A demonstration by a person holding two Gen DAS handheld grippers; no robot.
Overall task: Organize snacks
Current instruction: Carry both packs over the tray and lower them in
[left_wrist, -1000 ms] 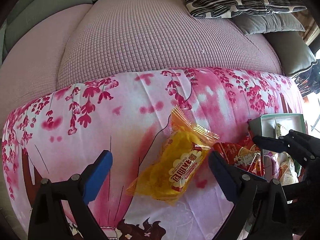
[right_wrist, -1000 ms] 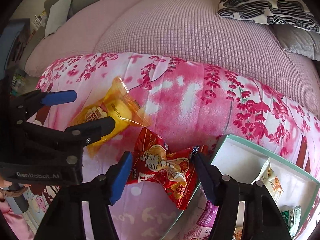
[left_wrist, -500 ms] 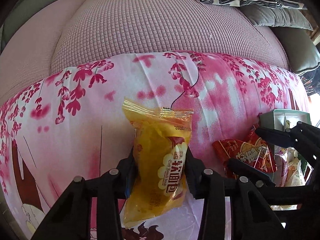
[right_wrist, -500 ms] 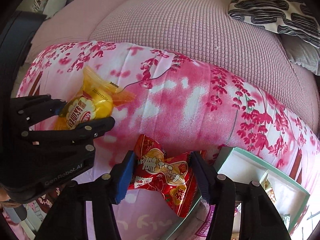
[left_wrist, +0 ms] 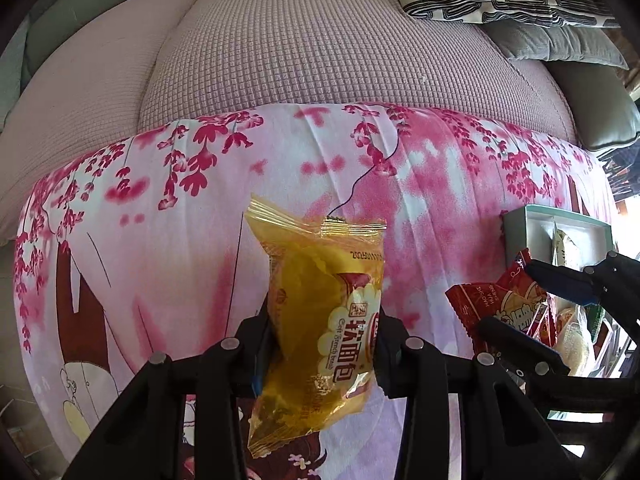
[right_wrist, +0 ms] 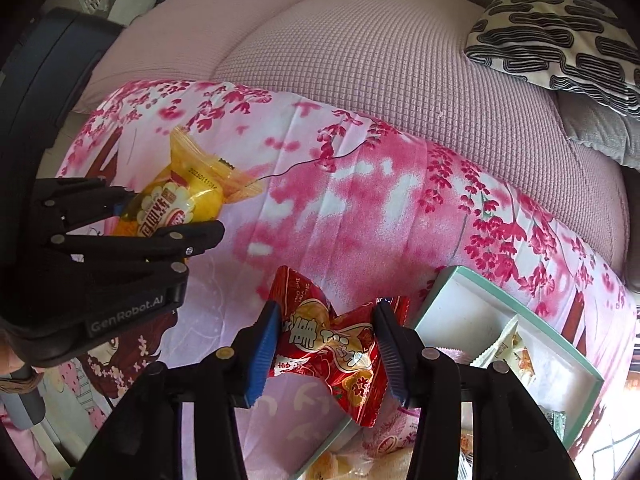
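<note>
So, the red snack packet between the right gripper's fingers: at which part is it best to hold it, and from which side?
Grip the red snack packet across its puffed middle, coming from above, a blue pad on each long side. The crimped ends are thin and would likely slip; the body is fuller. The right gripper already straddles that part, jaws closing.

"GenRobot.AI" on left gripper; "软面包" on yellow snack packet
</note>
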